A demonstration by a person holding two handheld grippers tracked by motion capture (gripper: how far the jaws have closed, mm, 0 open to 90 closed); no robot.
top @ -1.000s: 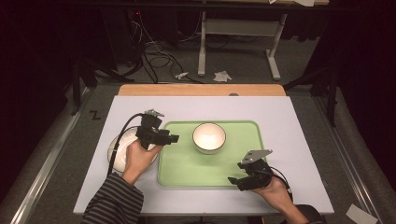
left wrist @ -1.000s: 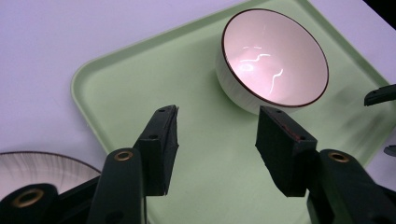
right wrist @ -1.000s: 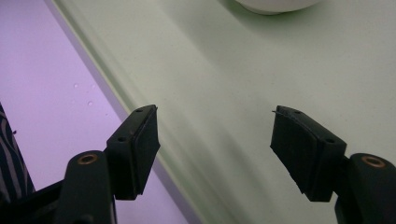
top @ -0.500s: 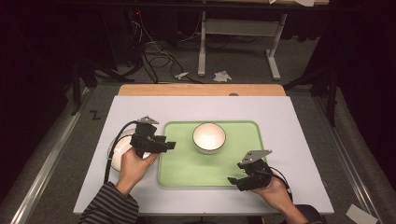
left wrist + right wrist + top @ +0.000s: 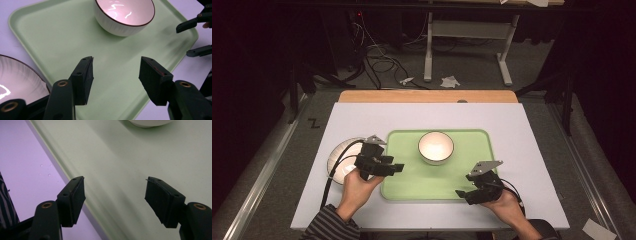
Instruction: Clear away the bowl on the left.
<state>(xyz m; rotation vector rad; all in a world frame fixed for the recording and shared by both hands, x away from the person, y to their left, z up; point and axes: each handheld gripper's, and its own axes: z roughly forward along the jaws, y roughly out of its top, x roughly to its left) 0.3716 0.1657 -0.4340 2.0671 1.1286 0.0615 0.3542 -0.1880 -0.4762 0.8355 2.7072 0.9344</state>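
A white bowl [image 5: 436, 147] with a dark rim stands on the far middle of a light green tray [image 5: 412, 181]. A second white dish [image 5: 341, 156] with the same dark rim lies on the table just left of the tray. My left gripper [image 5: 395, 169] hovers over the tray's left edge beside that dish. In the left gripper view the left gripper [image 5: 115, 72] is open, its jaws have just been opening, and nothing is between them; the bowl [image 5: 124, 15] is ahead. My right gripper [image 5: 462, 196] rests at the tray's front right corner. Seen close up, the right gripper [image 5: 115, 195] is open and empty.
The tray sits on a white tabletop [image 5: 522, 135] with a wooden strip [image 5: 427, 96] along its far edge. Beyond it are a dark floor, cables [image 5: 377, 60] and a metal stand [image 5: 467, 35]. A striped sleeve [image 5: 329, 227] comes in at the bottom left.
My left hand has drawn the gripper back toward the table's near edge and a little lower, and its jaws stand slightly wider. The right hand has stayed put.
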